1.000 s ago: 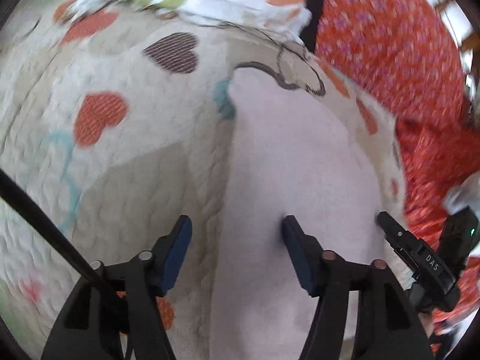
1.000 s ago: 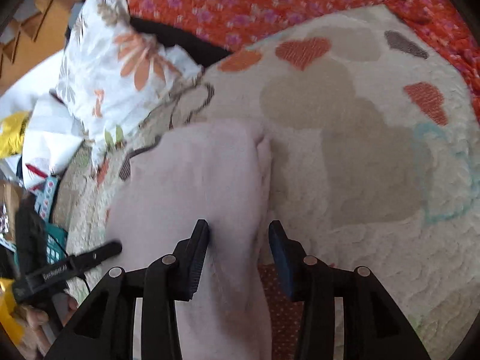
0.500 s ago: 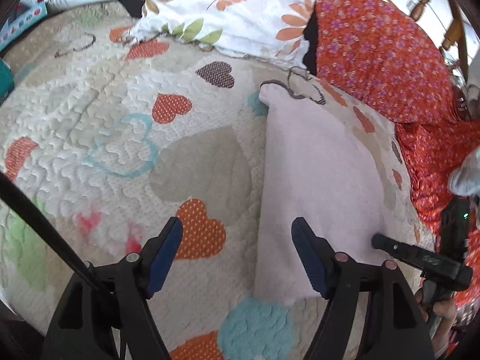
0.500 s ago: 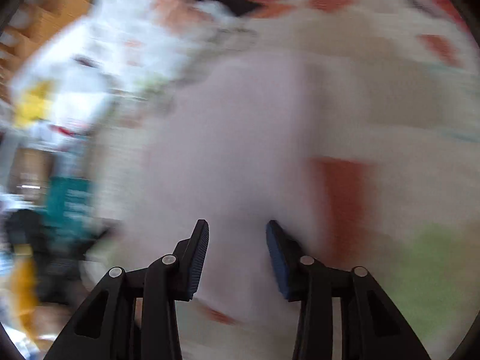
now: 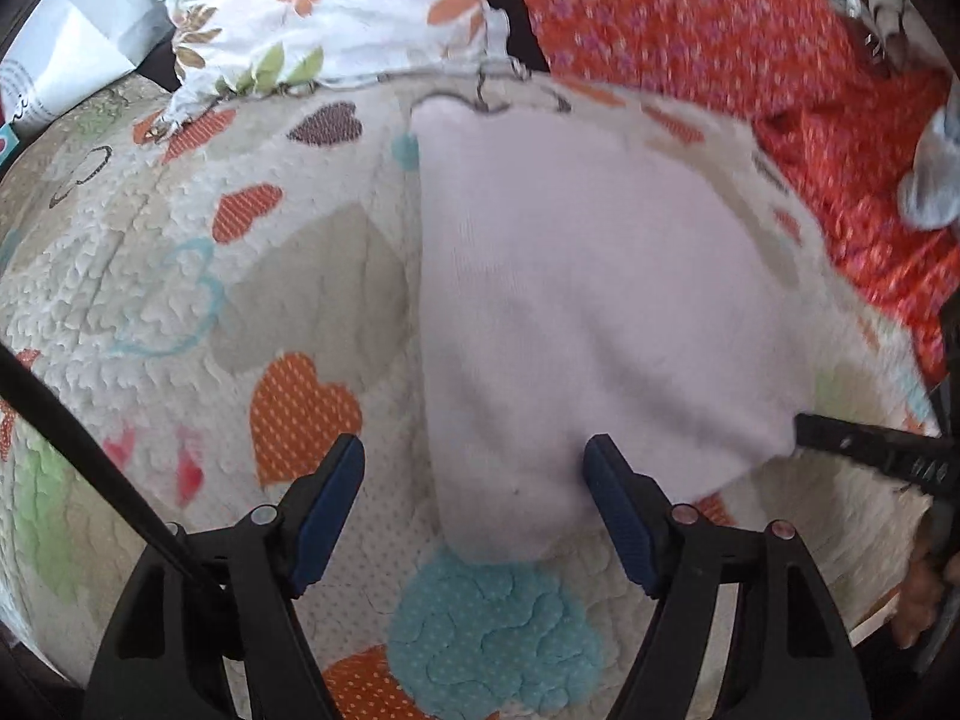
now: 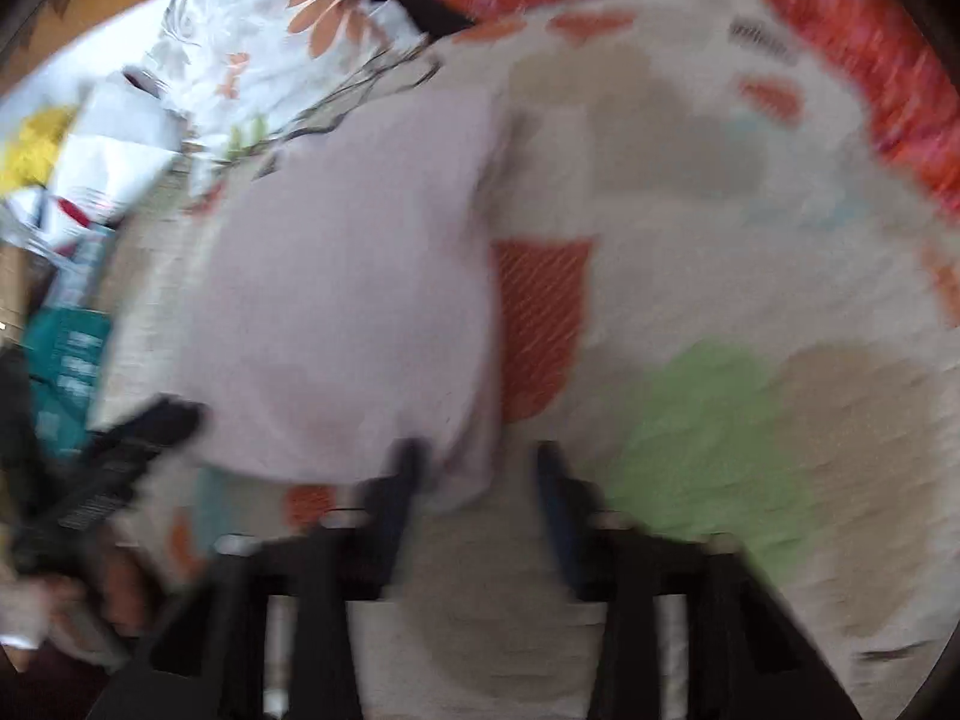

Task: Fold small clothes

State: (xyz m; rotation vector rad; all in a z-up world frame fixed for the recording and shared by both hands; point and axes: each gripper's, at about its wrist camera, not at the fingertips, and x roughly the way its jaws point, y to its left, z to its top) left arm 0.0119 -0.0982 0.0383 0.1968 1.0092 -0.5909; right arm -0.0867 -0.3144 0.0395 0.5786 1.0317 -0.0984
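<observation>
Laid flat on a heart-print quilt, near its front edge, for folding: one pale pink garment. Poised over its near hem, two grippers. Left gripper released, straddling the hem corner without pinching. Right gripper closing, pads apparently not yet gripping, blurred. Behind: one floral pillow, one red flowered cloth.

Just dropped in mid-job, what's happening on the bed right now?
A person with a tool in each hand is folding a pale pink garment laid flat on a heart-patterned quilt. The left tool is open, with the garment's near end between its jaws but not pinched. The right tool sits at the garment's near corner with its jaws closing; that view is too blurred to tell whether cloth is gripped yet.
</observation>
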